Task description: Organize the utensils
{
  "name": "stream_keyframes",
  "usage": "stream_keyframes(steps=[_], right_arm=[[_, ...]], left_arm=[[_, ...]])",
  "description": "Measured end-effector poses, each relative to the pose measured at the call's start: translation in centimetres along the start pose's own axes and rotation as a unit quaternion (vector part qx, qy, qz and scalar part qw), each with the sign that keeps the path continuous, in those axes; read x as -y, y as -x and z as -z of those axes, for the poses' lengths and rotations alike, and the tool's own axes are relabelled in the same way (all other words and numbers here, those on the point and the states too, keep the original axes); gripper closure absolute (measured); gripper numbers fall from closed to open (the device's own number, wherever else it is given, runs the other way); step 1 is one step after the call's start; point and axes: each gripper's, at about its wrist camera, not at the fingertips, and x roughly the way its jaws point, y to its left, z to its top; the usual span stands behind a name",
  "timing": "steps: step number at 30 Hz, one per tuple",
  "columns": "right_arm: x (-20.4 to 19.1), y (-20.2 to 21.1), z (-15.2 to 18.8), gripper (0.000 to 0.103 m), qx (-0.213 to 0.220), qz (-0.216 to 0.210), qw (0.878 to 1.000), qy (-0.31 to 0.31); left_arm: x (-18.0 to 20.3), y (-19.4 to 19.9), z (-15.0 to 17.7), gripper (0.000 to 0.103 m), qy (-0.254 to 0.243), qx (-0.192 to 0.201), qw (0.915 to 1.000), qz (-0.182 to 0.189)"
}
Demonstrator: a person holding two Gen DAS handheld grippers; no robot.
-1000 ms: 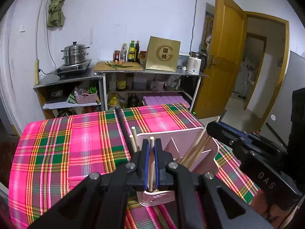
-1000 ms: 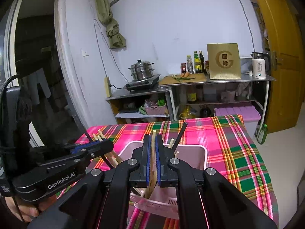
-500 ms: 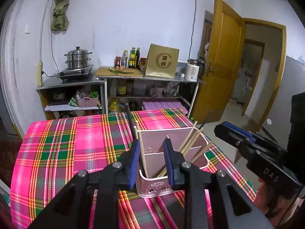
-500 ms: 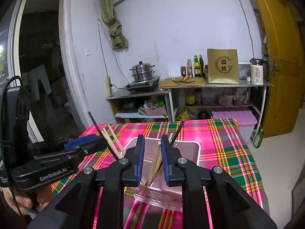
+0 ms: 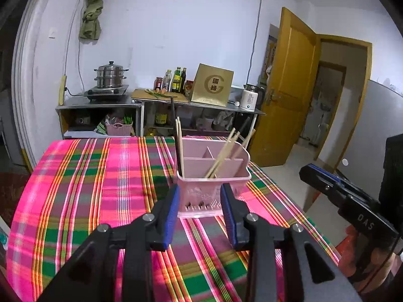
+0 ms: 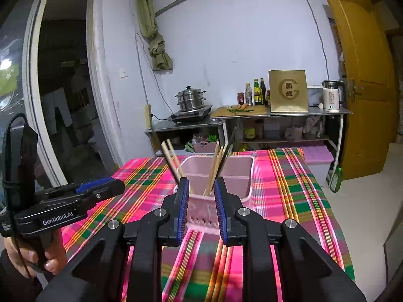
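Observation:
A pink divided utensil holder point(image 5: 214, 166) stands on the plaid tablecloth point(image 5: 100, 176); it also shows in the right wrist view point(image 6: 226, 173). Wooden chopsticks point(image 5: 221, 153) and a dark chopstick point(image 5: 175, 136) lean inside its compartments. More wooden chopsticks point(image 6: 212, 168) show in the right wrist view. My left gripper point(image 5: 200, 198) is open and empty, just in front of the holder. My right gripper point(image 6: 200, 192) is open and empty, also just in front of the holder. The right gripper shows from the side in the left wrist view point(image 5: 327, 183).
Metal shelving point(image 5: 161, 105) behind the table carries a steamer pot point(image 5: 110, 78), bottles, a gold box point(image 5: 212, 84) and a kettle point(image 5: 250, 98). A yellow door point(image 5: 289, 80) stands open at the right. A green bottle point(image 6: 336, 180) stands on the floor.
Both grippers opened, let go of their wooden chopsticks into the holder, and drew back and up from it. The chopsticks now lean in the compartments.

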Motion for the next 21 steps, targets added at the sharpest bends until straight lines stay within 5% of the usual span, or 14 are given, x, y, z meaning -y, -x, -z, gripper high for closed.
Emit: stream_keyframes(steps=[21], right_arm=[[-4.0, 10.0, 10.1, 0.081, 0.003, 0.041, 0.998, 0.037]], left_arm=[[3.2, 9.2, 11.4, 0.066, -0.033, 0.029, 0.998, -0.046]])
